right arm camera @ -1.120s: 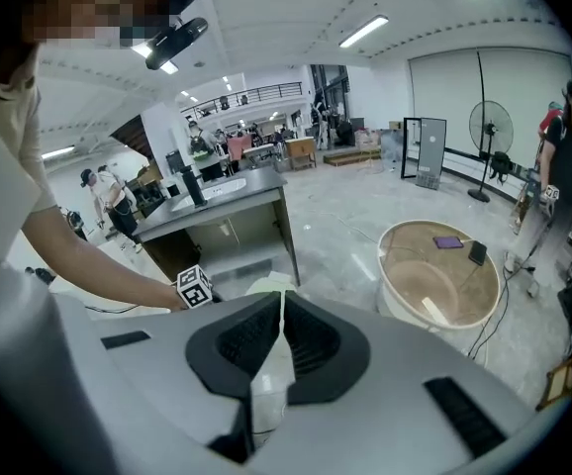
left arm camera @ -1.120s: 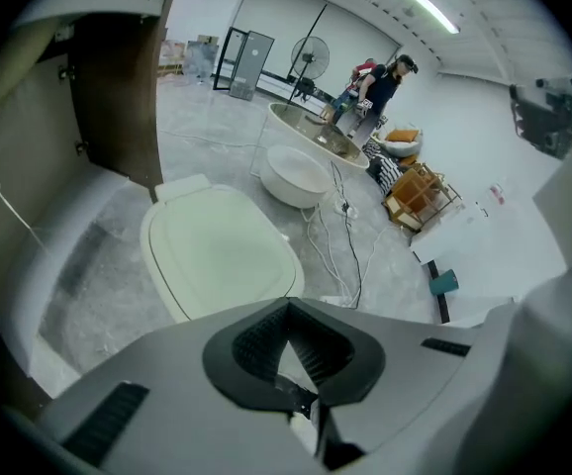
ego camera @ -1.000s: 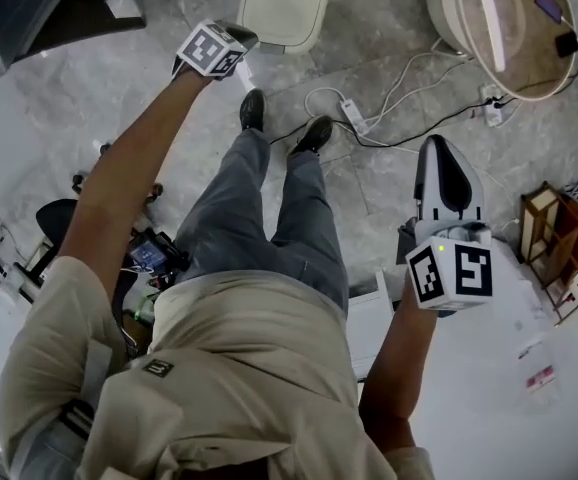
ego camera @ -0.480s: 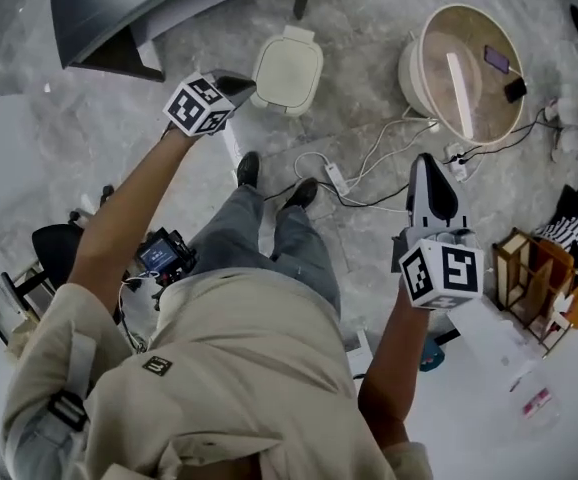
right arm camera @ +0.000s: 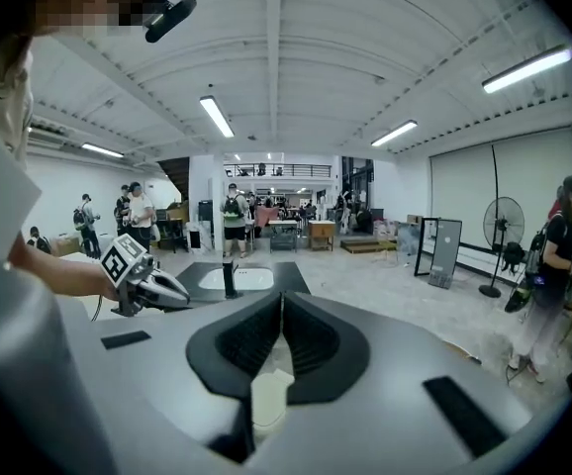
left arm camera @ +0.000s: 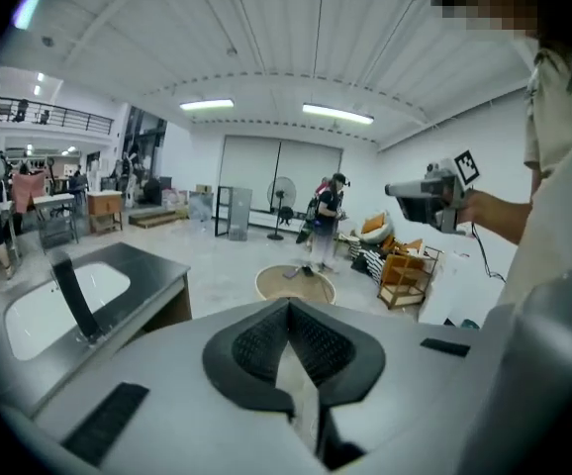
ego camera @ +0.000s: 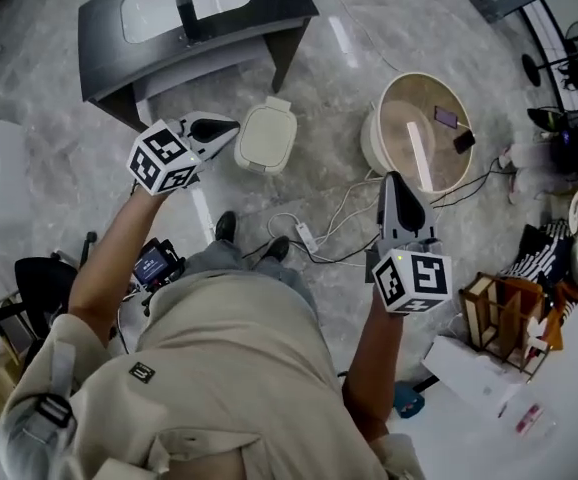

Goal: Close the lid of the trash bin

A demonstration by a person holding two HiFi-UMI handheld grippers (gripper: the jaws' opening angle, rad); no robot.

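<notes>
Marble floor (ego camera: 354, 38) under white trash bin (ego camera: 267, 136), grey table (ego camera: 109, 26); left hand-held gripper (ego camera: 231, 124) and right hand-held gripper (ego camera: 393, 178) clenched, empty.

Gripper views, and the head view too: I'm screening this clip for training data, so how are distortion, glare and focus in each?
Head view: strong fisheye bend at the edges, a glare streak on the glossy floor, trash bin sharp. Left gripper view: dark rounded corners, bright ceiling lights, the left hand-held gripper close up and soft. Right gripper view: same dark corners, ceiling bowed.

Cream trash bin (ego camera: 266, 136); floor (ego camera: 354, 43) seemingly grey, marbled.
</notes>
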